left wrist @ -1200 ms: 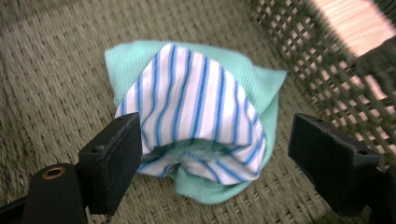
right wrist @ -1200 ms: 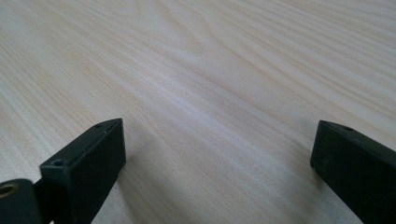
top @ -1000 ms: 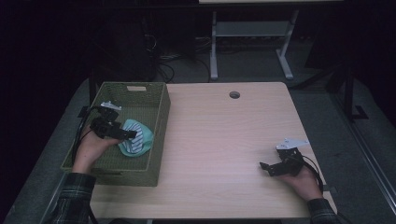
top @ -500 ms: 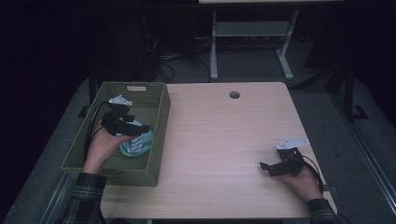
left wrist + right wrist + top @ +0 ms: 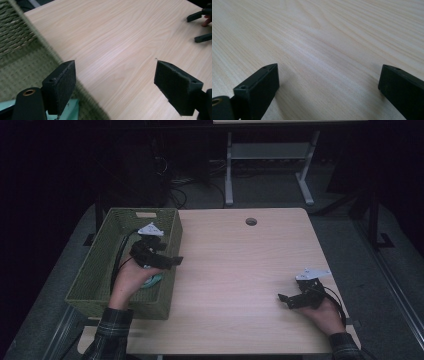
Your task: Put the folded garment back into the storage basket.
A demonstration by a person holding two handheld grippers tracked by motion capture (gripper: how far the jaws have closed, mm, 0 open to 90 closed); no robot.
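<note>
With its jaws wide and empty over the basket (image 5: pixel 172 240) rim, the left gripper (image 5: pixel 172 261) seems between grasps; teal cloth (image 5: pixel 152 281) lies inside, right gripper (image 5: pixel 284 299) open, resting near right

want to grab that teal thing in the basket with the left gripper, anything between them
Nothing visible stands between them. The left gripper, jaws open, is above the green basket's right wall, and the teal thing lies on the basket floor just below and behind it.

Olive-green woven basket (image 5: pixel 95 270), pale wood-grain table (image 5: pixel 240 265), turquoise item (image 5: pixel 152 281), plaid sleeve (image 5: pixel 112 325).
</note>
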